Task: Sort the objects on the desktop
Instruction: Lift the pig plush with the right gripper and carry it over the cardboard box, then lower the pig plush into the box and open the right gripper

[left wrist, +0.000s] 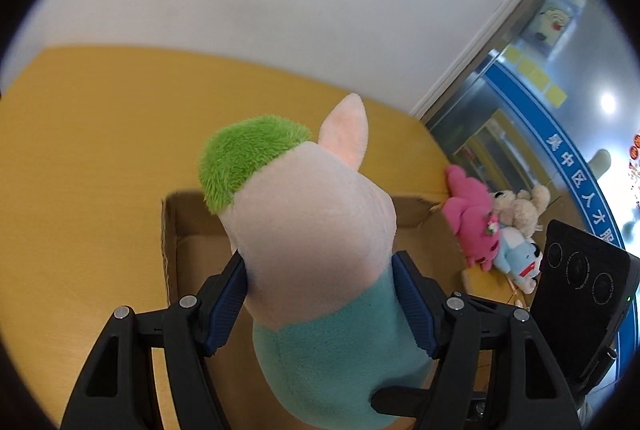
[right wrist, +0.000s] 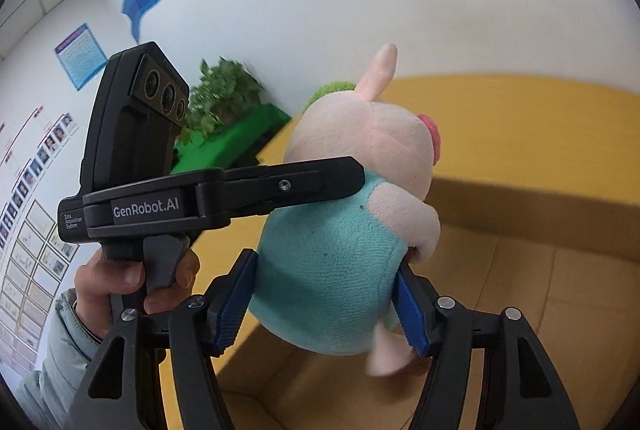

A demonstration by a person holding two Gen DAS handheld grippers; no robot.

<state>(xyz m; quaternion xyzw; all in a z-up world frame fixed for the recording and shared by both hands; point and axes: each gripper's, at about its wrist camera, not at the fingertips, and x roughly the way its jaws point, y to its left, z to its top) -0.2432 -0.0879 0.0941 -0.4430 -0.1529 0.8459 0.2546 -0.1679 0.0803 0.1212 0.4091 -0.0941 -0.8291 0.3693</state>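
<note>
Both grippers are clamped on the same plush pig [left wrist: 316, 230], a pale pink toy with a green tuft on its head and a teal body. In the left wrist view the left gripper [left wrist: 318, 300] fills the lower middle of the frame, its blue ribbed pads [left wrist: 228, 304] pressing into the toy's sides where the pink head meets the teal body. The pig is seen from behind, one ear pointing up at centre. Under and behind it lies an open cardboard box [left wrist: 172, 238] on the yellow worktop [left wrist: 88, 150]. At the right edge of the box, middle right of the frame, a pink plush [left wrist: 472, 222], a beige plush bear [left wrist: 520, 208] and a small light blue plush [left wrist: 520, 258] lie bunched together, touching one another. A black camera housing [left wrist: 580, 294], part of the other gripper, stands at the lower right.

In the right wrist view the right gripper [right wrist: 328, 306] sits at lower centre, its blue pads [right wrist: 234, 304] against the teal body low down, near a pink leg. The pig is seen side on here, snout toward the right. The left gripper [right wrist: 224, 198] reaches in from the left of the frame, gripping the toy higher up, and a hand [right wrist: 132, 278] in a pale sleeve holds its handle at lower left. The toy hangs above the cardboard box [right wrist: 540, 214], clear of its floor. A green plant [right wrist: 222, 94] stands at the wall behind, upper left of centre
</note>
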